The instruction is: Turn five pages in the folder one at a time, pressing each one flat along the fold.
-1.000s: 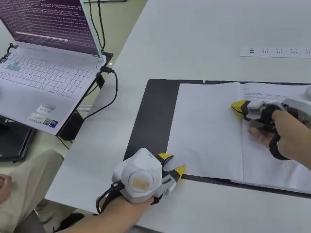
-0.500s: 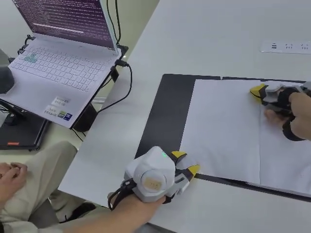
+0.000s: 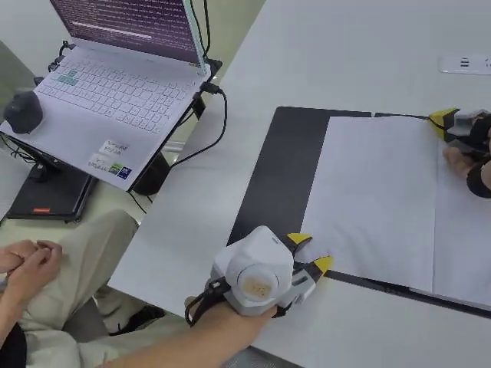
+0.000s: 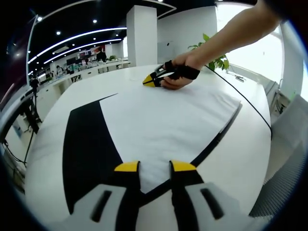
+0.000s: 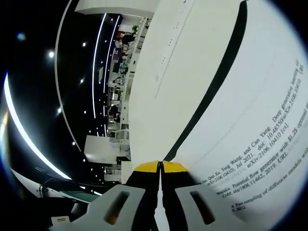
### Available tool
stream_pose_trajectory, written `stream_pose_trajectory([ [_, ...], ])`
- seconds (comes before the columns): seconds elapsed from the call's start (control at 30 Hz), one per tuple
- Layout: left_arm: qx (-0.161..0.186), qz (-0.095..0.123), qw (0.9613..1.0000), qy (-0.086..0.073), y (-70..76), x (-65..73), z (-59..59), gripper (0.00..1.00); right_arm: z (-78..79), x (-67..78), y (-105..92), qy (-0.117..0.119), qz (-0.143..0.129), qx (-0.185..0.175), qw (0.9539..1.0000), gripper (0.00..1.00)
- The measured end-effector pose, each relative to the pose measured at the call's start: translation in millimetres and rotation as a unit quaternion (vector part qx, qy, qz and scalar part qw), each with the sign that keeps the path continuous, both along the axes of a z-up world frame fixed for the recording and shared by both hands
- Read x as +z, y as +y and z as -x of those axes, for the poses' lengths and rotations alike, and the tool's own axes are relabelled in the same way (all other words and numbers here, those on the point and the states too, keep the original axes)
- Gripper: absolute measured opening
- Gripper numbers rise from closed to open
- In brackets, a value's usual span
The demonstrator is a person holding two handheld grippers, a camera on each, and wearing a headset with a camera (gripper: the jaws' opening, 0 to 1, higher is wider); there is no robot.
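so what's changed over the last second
The right gripper has slid along the fold to the far edge of the folder, jaws shut. The left gripper stays open at the near edge of the page; folder and page lie as before.

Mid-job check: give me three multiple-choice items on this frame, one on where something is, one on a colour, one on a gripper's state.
1. Where are the right gripper's tips?
A) at the folder's top edge, by the fold
B) at its bottom edge
C) in the middle of its black cover

2. What colour is the folder's bare cover left of the white page?
A) blue
B) black
C) red

3. How do the left gripper's jaws stand?
A) shut
B) shut on a pen
C) open

Answers: 1 A, the head view shows its yellow tips there. 2 B, a black strip lies beside the page. 3 C, the left gripper view shows a gap between its tips.
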State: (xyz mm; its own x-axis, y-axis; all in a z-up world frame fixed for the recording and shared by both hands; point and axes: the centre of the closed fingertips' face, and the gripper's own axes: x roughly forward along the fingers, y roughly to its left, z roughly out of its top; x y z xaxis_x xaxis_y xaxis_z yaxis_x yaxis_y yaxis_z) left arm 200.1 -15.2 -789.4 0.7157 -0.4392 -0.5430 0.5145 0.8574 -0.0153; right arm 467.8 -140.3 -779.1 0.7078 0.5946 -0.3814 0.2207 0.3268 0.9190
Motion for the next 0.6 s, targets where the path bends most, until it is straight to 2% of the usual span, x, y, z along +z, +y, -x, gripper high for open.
stream_pose_trajectory([
  [0.17,0.001,0.001,1.0,0.0,0.3,-0.1,0.0,0.22,0.3,-0.4,-0.2,0.001,0.002,0.005,1.0,0.0],
  [0.3,0.0,0.0,1.0,0.0,0.6,-0.6,0.0,0.22,6.5,-0.4,0.4,0.003,0.003,0.015,0.9999,0.0],
  [0.6,-0.001,-0.001,1.0,0.001,-0.3,0.1,0.7,0.22,35.2,-2.4,4.2,0.014,-0.011,0.06,0.9981,0.0],
])
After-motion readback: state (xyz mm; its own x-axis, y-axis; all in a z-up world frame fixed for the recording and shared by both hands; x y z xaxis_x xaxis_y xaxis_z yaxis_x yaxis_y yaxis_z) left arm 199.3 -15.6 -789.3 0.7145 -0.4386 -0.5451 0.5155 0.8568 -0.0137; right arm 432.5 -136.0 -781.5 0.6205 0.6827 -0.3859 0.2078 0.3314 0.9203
